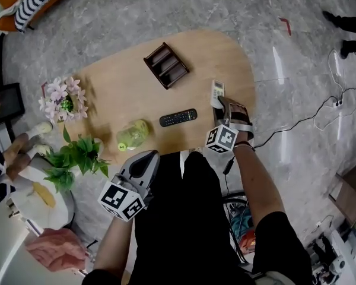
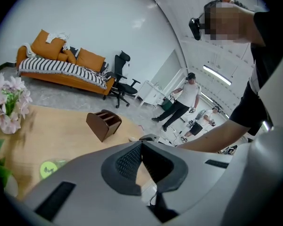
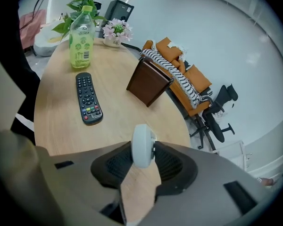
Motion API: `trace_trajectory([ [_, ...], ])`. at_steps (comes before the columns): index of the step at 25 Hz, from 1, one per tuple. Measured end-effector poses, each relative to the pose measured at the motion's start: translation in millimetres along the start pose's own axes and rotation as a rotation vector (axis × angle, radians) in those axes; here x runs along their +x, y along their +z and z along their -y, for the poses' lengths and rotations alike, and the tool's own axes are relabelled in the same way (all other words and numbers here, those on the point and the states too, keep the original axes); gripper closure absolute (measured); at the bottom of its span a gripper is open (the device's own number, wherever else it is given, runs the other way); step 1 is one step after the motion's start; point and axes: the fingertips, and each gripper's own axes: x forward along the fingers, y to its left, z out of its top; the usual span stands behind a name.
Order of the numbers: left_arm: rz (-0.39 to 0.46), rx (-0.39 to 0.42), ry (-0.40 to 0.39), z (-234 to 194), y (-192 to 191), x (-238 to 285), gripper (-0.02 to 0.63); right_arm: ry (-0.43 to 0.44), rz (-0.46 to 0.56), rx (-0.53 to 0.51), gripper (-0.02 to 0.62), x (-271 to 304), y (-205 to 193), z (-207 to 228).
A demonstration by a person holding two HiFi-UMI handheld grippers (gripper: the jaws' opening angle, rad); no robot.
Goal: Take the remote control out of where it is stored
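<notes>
Slim white plastic remote control (image 1: pixel 217 92) pinched between jaws of right claw (image 3: pixel 142 158), over right edge of pale wooden surface (image 1: pixel 124 88). Black buttoned remote (image 1: pixel 178 117) flat, face up, mid-surface. Dark brown slotted wooden holder (image 1: pixel 165 65) farther back, well apart from both.

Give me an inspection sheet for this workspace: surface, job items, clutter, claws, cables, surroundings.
Surface: wooden table.
Job's things: brown holder looks empty; black remote flat on table; white remote in right claw.
Clutter: green bottle, flowers, leafy plant.
Claws: left claw shut, empty; right claw shut on white remote.
Cables: cable on floor right of table.
Surroundings: orange sofa, office chair, people standing beyond.
</notes>
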Motion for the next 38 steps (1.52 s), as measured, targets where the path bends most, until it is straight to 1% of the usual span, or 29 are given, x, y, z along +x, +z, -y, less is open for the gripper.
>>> trace_trajectory([
  [6,-0.024,-0.013,0.002,-2,-18,1,0.601,0.044,0.004,0.025,0.431,8,-7,-28],
  [11,-0.03,-0.018,-0.001,-3,-24,4,0.6,0.049,0.011,0.03,0.412,18,-4,-33],
  [17,-0.031,-0.016,0.004,-1,-29,4,0.601,0.122,-0.005,0.028,0.379,24,-8,-52],
  [21,-0.016,-0.002,0.019,-1,-26,4,0.6,0.181,-0.038,0.062,0.373,23,-15,-57],
  [26,0.031,0.047,0.037,17,-3,-1,0.6,0.188,-0.001,0.107,0.374,-19,-6,-39],
  [29,0.082,0.086,0.046,32,22,-5,0.6,0.168,0.052,0.206,0.374,-60,5,-9],
  [31,0.125,0.112,0.053,44,40,-10,0.6,0.151,0.104,0.32,0.374,-90,14,16],
  [33,0.179,0.132,0.06,57,60,-14,0.6,0.128,0.169,0.458,0.376,-125,22,44],
  [35,0.229,0.138,0.065,71,77,-24,0.6,0.116,0.238,0.588,0.376,-165,28,64],
  [37,0.265,0.14,0.071,85,87,-43,0.6,0.117,0.298,0.678,0.376,-206,34,71],
  [38,0.287,0.143,0.078,90,93,-52,0.6,0.114,0.329,0.703,0.376,-224,38,77],
])
